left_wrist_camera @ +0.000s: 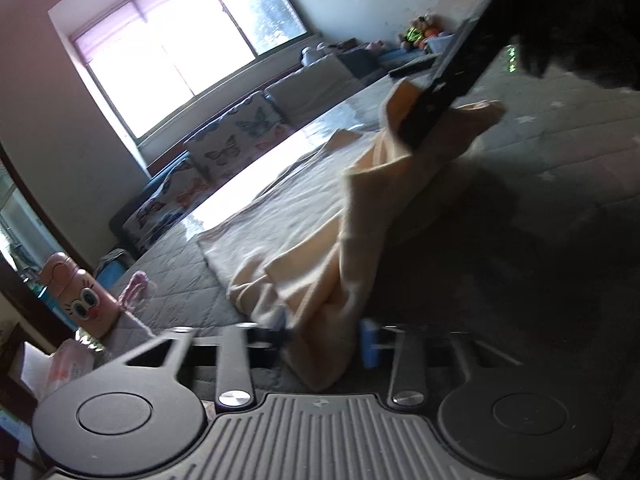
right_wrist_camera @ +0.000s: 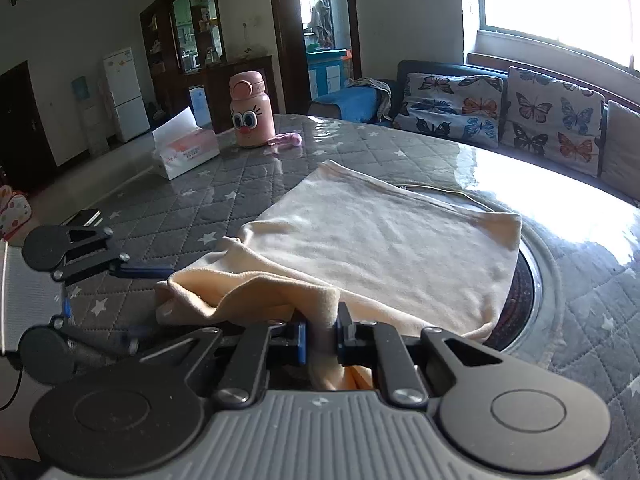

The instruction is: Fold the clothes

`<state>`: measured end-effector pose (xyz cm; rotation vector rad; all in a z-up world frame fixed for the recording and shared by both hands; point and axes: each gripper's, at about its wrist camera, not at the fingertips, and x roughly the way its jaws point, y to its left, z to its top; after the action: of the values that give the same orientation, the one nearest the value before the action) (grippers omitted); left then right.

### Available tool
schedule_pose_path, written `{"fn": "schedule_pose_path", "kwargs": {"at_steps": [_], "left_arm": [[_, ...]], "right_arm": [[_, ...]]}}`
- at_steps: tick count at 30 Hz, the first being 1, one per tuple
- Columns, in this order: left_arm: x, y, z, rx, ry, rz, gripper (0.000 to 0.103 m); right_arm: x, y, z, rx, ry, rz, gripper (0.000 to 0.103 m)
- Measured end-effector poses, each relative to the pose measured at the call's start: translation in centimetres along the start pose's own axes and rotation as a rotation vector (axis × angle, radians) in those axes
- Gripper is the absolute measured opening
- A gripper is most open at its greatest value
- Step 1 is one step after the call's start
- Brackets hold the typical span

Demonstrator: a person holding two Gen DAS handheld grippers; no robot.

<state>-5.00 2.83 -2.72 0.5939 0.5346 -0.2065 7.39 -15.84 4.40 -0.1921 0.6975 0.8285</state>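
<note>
Showing a pale peach, soft-knit garment (right_wrist_camera: 380,236) lying on a round table under a grey quilted, star-printed cover (right_wrist_camera: 192,196). Its near edge is lifted; the rest stretches flat, away from both tongs toward the window. The right gripper (right_wrist_camera: 322,340) is clamped on a bunched fold of that edge, blue pads pressing the cloth from either side. The left gripper (left_wrist_camera: 326,340) pinches the same edge further along, its jaws nearly together around the cloth (motion blur hides the exact contact). Both hands sit at the near side, so a fold would likely carry the edge forward over the flat part. A pink cartoon-faced plastic bottle (right_wrist_camera: 248,110) and white tissue box (right_wrist_camera: 186,152) stand well apart.
</note>
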Motion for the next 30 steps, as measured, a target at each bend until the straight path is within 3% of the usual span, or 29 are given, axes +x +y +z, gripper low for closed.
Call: {"fn": "schedule_pose_path", "kwargs": {"at_steps": [3, 8, 20, 24, 30], "left_arm": [[-0.8, 0.4, 0.3, 0.003, -0.022, 0.003, 0.012], [-3.3, 1.1, 0.8, 0.009, -0.069, -0.008, 0.011], [-13.2, 0.6, 0.3, -0.049, -0.112, -0.168, 0.011], [-12.9, 1.1, 0.7, -0.063, -0.114, -0.161, 0.011], [-9.2, 3.9, 2.3, -0.116, -0.098, -0.131, 0.011]], "right_arm": [[-0.4, 0.1, -0.4, 0.004, -0.009, 0.000, 0.010], [-1.8, 0.7, -0.7, -0.023, -0.028, 0.012, 0.009], [-11.3, 5.4, -3.6, -0.096, -0.022, 0.098, 0.008], [-11.9, 6.0, -3.5, -0.110, -0.013, 0.093, 0.008], [-9.5, 4.4, -0.5, -0.129, -0.019, 0.078, 0.008]]}}
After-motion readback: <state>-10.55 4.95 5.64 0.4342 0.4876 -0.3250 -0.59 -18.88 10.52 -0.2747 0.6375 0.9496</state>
